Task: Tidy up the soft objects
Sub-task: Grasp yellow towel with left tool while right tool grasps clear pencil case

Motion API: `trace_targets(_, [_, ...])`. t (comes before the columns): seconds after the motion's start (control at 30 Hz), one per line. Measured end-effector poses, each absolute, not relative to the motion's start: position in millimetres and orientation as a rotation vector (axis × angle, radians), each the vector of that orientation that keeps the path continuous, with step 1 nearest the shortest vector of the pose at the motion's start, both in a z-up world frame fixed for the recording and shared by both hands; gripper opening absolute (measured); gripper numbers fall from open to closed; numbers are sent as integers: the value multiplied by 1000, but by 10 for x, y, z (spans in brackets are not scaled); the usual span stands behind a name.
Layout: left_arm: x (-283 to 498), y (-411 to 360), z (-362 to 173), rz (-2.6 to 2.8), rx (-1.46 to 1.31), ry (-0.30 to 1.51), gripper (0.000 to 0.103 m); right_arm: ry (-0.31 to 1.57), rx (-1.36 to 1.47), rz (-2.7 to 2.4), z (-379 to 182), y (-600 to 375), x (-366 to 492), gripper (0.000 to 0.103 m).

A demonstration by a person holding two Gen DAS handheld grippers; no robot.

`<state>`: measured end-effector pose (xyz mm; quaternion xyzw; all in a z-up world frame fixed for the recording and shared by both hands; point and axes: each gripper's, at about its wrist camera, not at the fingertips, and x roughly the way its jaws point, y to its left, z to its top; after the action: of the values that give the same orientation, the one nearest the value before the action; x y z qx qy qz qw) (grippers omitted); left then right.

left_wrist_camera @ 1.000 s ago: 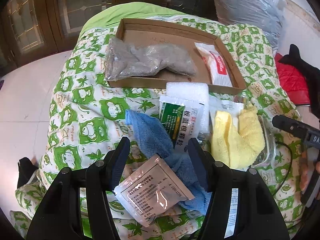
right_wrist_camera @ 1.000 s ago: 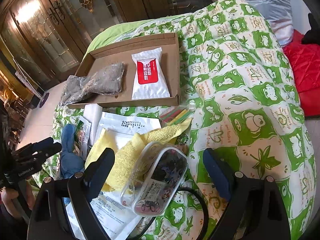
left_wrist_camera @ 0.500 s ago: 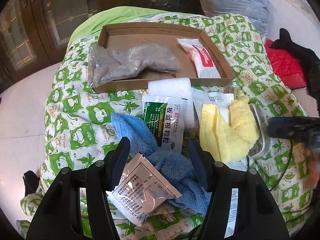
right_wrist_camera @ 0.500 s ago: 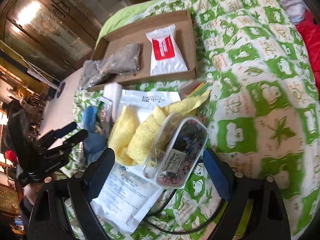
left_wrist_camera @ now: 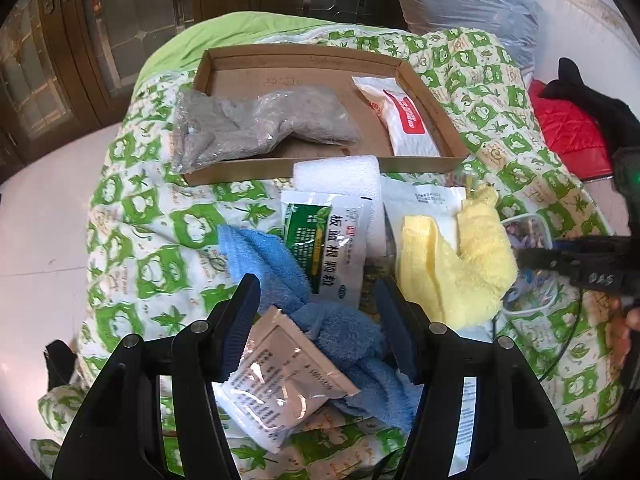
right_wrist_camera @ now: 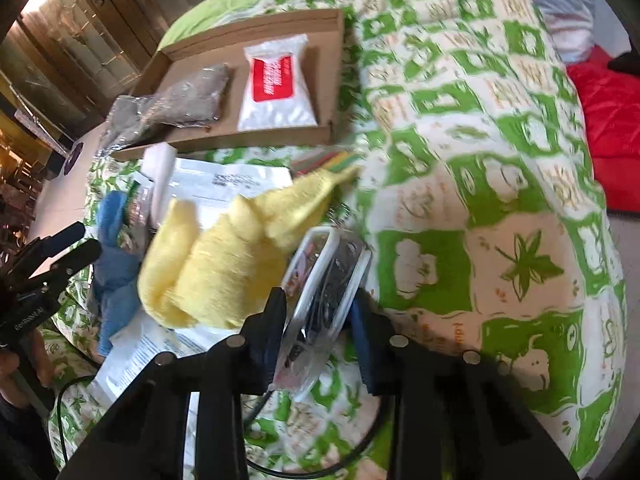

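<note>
the right gripper point(right_wrist_camera: 320, 312) is closing on a clear plastic pouch point(right_wrist_camera: 324, 280), its pads pressed against both sides so the soft bag is squeezed narrow and stands on edge between them; dark small items and a white rim show through the plastic, though what they are is too blurred to tell. the pouch sits near the front of a green and white quilt point(right_wrist_camera: 500, 184), touching the right edge of a rumpled yellow towel point(right_wrist_camera: 224, 264). the left gripper point(left_wrist_camera: 318, 312) stands wide, gripping nothing, over a silvery packet point(left_wrist_camera: 288, 376) that lies on a crumpled blue towel point(left_wrist_camera: 272, 260). just beyond these lie a green and white sachet point(left_wrist_camera: 324, 244) and a white foam block point(left_wrist_camera: 340, 172). farther off is a shallow cardboard tray point(left_wrist_camera: 248, 166), holding a white pack with a red label point(left_wrist_camera: 404, 120) at its right and a grey bundle in clear wrap point(left_wrist_camera: 260, 124) that hangs over its near left corner.
</note>
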<state>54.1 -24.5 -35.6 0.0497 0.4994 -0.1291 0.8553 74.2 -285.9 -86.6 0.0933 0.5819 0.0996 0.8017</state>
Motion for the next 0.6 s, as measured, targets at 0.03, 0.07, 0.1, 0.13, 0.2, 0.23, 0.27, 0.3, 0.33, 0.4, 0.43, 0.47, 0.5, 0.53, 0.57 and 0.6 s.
trace_targets(0.03, [545, -269, -360, -283, 95, 1055, 60, 1246, 192, 218, -887, -2836, 751, 31])
trace_targets(0.07, [546, -308, -362, -292, 95, 1056, 60, 1243, 185, 223, -899, -2803, 755, 31])
trace_targets(0.1, [530, -370, -361, -305, 110, 1055, 60, 1242, 174, 232, -914, -2758, 762, 31])
trace_targets(0.13, [508, -432, -359, -314, 129, 1051, 60, 1244, 167, 249, -937, -2699, 771, 31])
trace_targets(0.2, [436, -618, -350, -363, 185, 1040, 60, 1247, 168, 282, -979, -2614, 762, 31])
trace_targets(0.23, [395, -707, -350, -390, 212, 1036, 60, 1244, 161, 285, -1000, -2587, 752, 28])
trace_targets(0.27, [342, -816, -347, -427, 250, 1029, 60, 1236, 155, 283, -1004, -2581, 745, 28])
trace_targets(0.3, [279, -955, -351, -474, 305, 1022, 60, 1230, 158, 284, -1001, -2587, 740, 27])
trace_targets(0.33, [223, -1079, -361, -506, 362, 1014, 60, 1228, 169, 286, -998, -2602, 742, 27])
trace_targets(0.4, [153, -1260, -405, -542, 458, 1002, 61, 1230, 180, 290, -1005, -2624, 748, 26])
trace_targets(0.43, [135, -1355, -441, -555, 507, 998, 61, 1230, 181, 290, -998, -2627, 752, 26])
trace_targets(0.47, [139, -1420, -488, -560, 543, 1003, 61, 1230, 182, 290, -994, -2623, 751, 26])
trace_targets(0.5, [167, -1481, -554, -562, 572, 1018, 61, 1230, 184, 291, -990, -2630, 741, 26])
trace_targets(0.53, [207, -1510, -624, -566, 582, 1038, 61, 1230, 188, 292, -990, -2637, 743, 26])
trace_targets(0.57, [246, -1526, -682, -567, 583, 1057, 61, 1230, 192, 292, -990, -2654, 741, 27])
trace_targets(0.6, [292, -1531, -751, -567, 580, 1084, 61, 1231, 199, 294, -992, -2669, 741, 27])
